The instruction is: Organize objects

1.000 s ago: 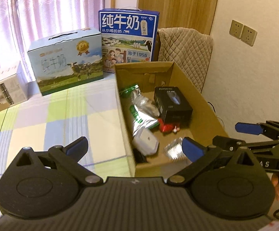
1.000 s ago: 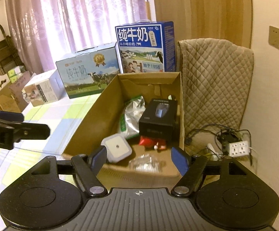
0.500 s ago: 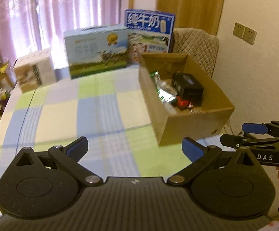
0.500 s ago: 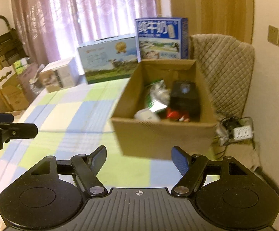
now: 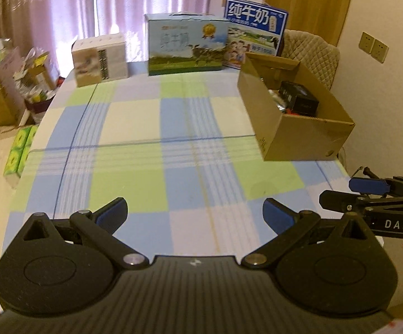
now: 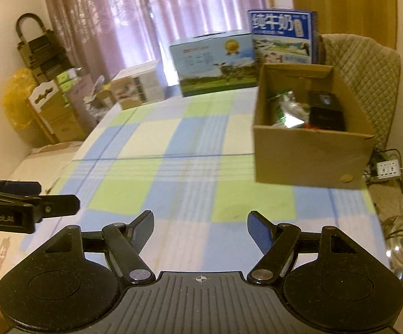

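Note:
An open cardboard box point(image 5: 307, 136) point(image 6: 310, 153) stands on the right side of the checked tablecloth point(image 5: 173, 150) point(image 6: 173, 167). Inside it lie a black box point(image 5: 298, 98) point(image 6: 326, 112), a silver-green foil bag point(image 6: 286, 108) and something red, partly hidden by the wall. My left gripper point(image 5: 194, 213) hangs open over the near table edge with nothing between its fingers. My right gripper point(image 6: 201, 226) is also open and empty, and shows at the right edge of the left wrist view point(image 5: 368, 192).
Two milk cartons point(image 5: 186, 46) point(image 5: 254, 32) and a small white box point(image 5: 99, 55) line the table's far edge. A quilted chair point(image 6: 365, 78) stands behind the cardboard box. A power strip point(image 6: 388, 168) and cables lie on the floor at right. Boxes and bags point(image 6: 53, 105) pile up at left.
Both grippers have pulled back from just over the cardboard box to the near table edge; the box now stands far ahead. Both stayed open and empty.

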`<state>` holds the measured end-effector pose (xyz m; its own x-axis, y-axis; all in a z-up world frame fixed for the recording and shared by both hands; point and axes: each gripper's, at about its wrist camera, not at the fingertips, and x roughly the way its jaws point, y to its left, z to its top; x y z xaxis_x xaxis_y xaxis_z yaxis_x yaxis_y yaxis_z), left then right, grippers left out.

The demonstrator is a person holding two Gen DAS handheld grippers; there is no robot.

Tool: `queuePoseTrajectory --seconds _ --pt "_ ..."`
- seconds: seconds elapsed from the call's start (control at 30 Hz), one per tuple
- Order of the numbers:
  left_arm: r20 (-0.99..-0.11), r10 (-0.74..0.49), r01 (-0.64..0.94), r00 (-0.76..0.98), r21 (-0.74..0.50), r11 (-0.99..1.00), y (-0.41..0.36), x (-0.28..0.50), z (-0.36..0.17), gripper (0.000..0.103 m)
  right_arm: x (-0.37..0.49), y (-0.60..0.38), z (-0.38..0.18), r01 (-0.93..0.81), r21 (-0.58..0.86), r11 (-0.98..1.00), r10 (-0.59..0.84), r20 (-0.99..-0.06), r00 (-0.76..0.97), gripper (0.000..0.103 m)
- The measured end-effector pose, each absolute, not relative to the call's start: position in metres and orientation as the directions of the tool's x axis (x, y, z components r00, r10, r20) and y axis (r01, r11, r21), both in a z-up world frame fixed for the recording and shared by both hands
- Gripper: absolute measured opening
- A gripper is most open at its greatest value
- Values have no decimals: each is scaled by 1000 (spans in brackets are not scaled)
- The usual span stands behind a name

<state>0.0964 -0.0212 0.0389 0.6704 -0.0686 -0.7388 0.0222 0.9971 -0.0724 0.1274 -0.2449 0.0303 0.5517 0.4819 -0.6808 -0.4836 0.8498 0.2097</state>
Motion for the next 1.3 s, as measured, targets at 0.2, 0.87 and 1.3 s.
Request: queuePoseTrajectory --seconds 0.2,0.87,1.3 --pt "-749 -58 2 659 -76 997 -6 72 33 102 103 -225 26 -512 216 832 502 -687 526 71" --pt "-761 -29 -41 649 -73 996 20 35 24 102 69 -201 17 -524 218 823 506 -700 503 71" --pt "-769 -32 -44 639 -78 996 23 42 20 102 77 -196 13 -524 216 824 499 -714 492 71"
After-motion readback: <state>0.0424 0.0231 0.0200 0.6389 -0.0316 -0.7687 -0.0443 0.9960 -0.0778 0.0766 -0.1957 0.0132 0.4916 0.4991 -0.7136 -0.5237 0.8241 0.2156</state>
